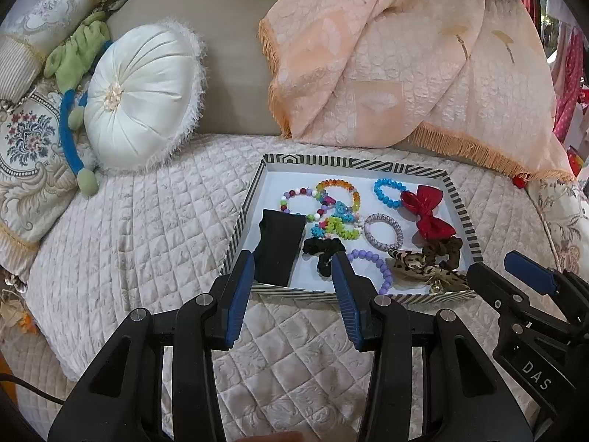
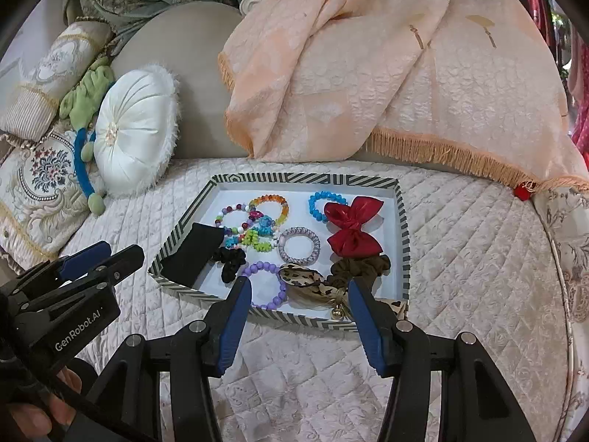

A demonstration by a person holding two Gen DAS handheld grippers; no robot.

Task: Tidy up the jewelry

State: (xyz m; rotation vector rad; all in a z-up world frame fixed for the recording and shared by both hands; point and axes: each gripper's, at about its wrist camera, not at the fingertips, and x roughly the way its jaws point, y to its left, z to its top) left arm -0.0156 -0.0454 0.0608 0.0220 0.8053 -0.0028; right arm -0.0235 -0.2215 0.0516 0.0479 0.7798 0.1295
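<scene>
A striped tray [image 1: 235, 235] [image 2: 405, 243] lies on the quilted bed and holds several hair and jewelry pieces. Among them are a black band [image 1: 279, 246] [image 2: 191, 254], a red bow [image 1: 427, 213] [image 2: 353, 228], a leopard bow [image 1: 423, 269] [image 2: 309, 283], a purple bead bracelet [image 1: 379, 265] [image 2: 257, 269], a blue bead bracelet [image 1: 386, 191], scrunchies and mixed colourful bracelets. My left gripper [image 1: 293, 258] [image 2: 110, 254] hovers open at the tray's near left edge, holding nothing. My right gripper [image 2: 300, 283] [image 1: 511, 269] stands open over the near right edge, above the leopard bow, and is empty.
A white round cushion [image 1: 140, 99] and embroidered pillows [image 1: 33, 147] lie to the left with a green and blue plush toy [image 1: 73, 66]. A peach fringed throw [image 1: 405, 73] drapes behind the tray. Quilted cover [image 2: 478, 258] surrounds the tray. A hand [image 2: 36, 416] shows at bottom left.
</scene>
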